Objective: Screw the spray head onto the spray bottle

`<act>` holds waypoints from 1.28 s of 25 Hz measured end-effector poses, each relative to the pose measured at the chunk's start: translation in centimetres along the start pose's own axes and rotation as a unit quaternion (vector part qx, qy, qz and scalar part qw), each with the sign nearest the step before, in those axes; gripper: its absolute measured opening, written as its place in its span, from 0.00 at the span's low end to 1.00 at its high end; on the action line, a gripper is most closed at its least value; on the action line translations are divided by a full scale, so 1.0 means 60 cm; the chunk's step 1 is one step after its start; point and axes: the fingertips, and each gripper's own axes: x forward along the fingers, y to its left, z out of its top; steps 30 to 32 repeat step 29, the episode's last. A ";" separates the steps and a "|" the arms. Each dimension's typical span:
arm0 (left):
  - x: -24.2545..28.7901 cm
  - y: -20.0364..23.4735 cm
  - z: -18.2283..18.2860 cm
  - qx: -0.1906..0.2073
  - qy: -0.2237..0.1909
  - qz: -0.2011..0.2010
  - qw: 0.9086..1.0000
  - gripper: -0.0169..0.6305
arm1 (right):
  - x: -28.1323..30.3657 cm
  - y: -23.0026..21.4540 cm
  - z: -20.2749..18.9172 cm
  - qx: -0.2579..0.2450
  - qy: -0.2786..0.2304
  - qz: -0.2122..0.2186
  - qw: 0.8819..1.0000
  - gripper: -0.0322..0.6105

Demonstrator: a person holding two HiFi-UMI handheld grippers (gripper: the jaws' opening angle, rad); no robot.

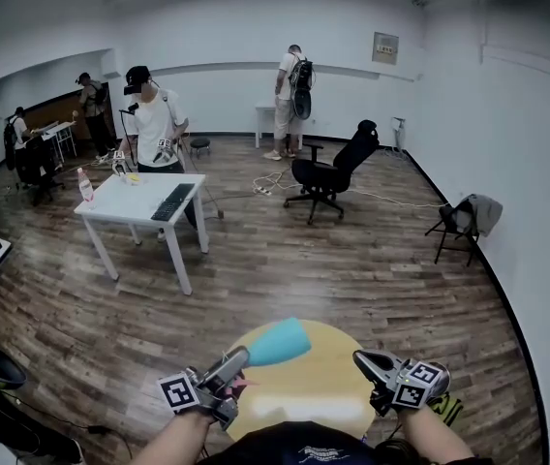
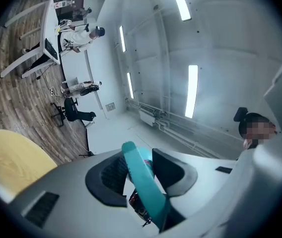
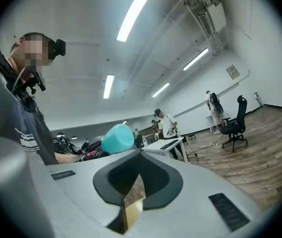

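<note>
The left gripper (image 1: 229,366) is raised over the near left edge of the round yellow tabletop (image 1: 328,381), with its fingers (image 2: 106,177) clamped on the teal spray bottle (image 1: 280,342). The bottle's narrow end sits deep between the fingers. Its broad end sticks out past the fingertips, slanting up and to the right, so it hangs above the tabletop and does not rest on it. A small pinkish-red part (image 2: 137,202) shows at the gripped end, back by the roots of the fingers, and what it is cannot be told. To the right, well apart from the bottle's free end, the right gripper (image 1: 364,360) is held over the tabletop's right edge. Its fingers (image 3: 118,180) are pressed together with nothing between them. In the right gripper view the bottle's rounded bottom lies beyond and to the left of those fingertips, not touching them. Far beyond both pairs of fingertips, across the wood floor (image 1: 352,260), are a white table (image 1: 135,206), standing people and a black office chair (image 1: 328,172).
</note>
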 end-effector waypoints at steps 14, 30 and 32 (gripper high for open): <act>-0.004 0.000 -0.007 0.001 0.006 0.005 1.000 0.29 | 0.006 0.004 -0.008 0.006 0.010 0.008 1.000 0.08; -0.007 -0.002 -0.011 0.002 0.011 0.001 1.000 0.29 | 0.006 0.013 -0.018 0.000 0.015 0.017 1.000 0.08; -0.007 -0.002 -0.011 0.002 0.011 0.001 1.000 0.29 | 0.006 0.013 -0.018 0.000 0.015 0.017 1.000 0.08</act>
